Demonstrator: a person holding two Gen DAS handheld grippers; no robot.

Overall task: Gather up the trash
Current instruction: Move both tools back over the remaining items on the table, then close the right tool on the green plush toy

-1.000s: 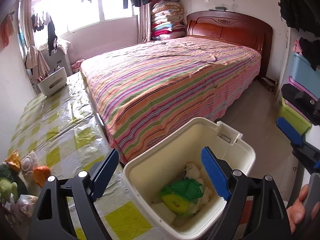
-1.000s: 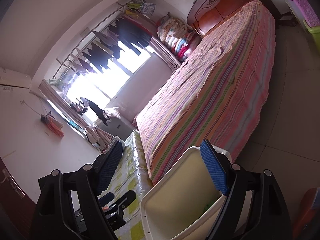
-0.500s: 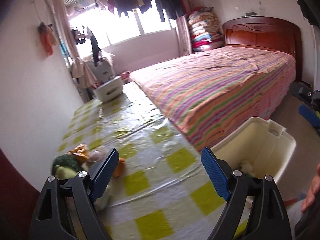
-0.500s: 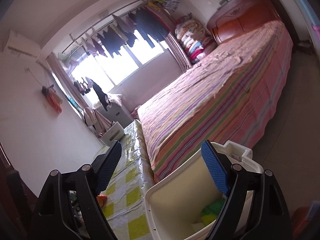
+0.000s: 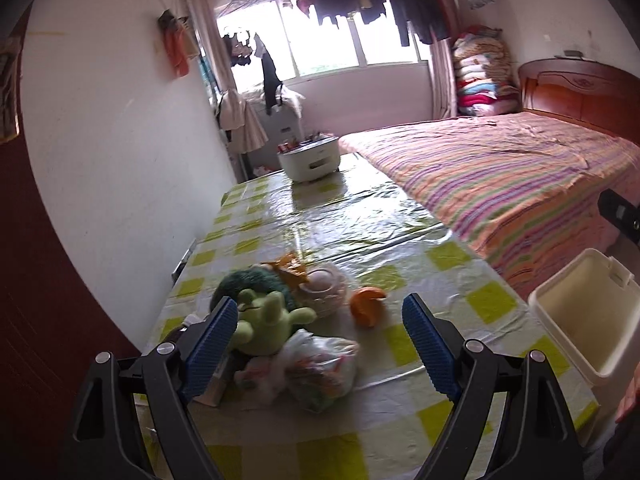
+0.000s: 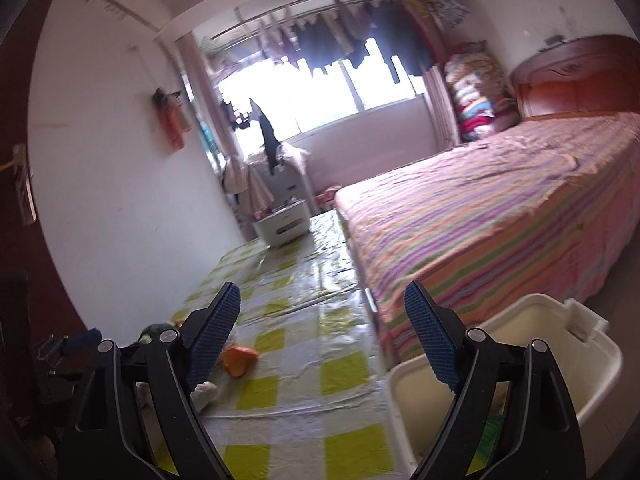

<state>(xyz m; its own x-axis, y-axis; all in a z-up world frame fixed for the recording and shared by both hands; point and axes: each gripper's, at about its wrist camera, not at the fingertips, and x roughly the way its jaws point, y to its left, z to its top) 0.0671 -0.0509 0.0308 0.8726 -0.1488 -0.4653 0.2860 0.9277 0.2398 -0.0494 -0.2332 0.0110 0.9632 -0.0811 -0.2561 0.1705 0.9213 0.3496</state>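
Note:
My left gripper [image 5: 320,344] is open and empty above the near end of the table [image 5: 360,220]. Between and ahead of its fingers lie a crumpled clear plastic bag [image 5: 320,368], an orange peel [image 5: 366,306], a round white cup [image 5: 322,288], an orange wrapper [image 5: 290,266] and a green plush toy [image 5: 264,316]. The cream bin [image 5: 580,324] stands off the table's right edge. My right gripper [image 6: 324,340] is open and empty, above the table beside the bin [image 6: 560,344]. The orange peel [image 6: 238,358] shows near its left finger.
A white organiser box [image 5: 310,158] sits at the table's far end. A bed with a striped cover [image 5: 500,176] runs along the table's right side. A white wall borders the left. A person's hand [image 5: 630,396] shows at the right edge.
Both grippers swung left, away from over the bin and toward the table. The left view went from looking into the bin to facing the trash pile. Both stayed open.

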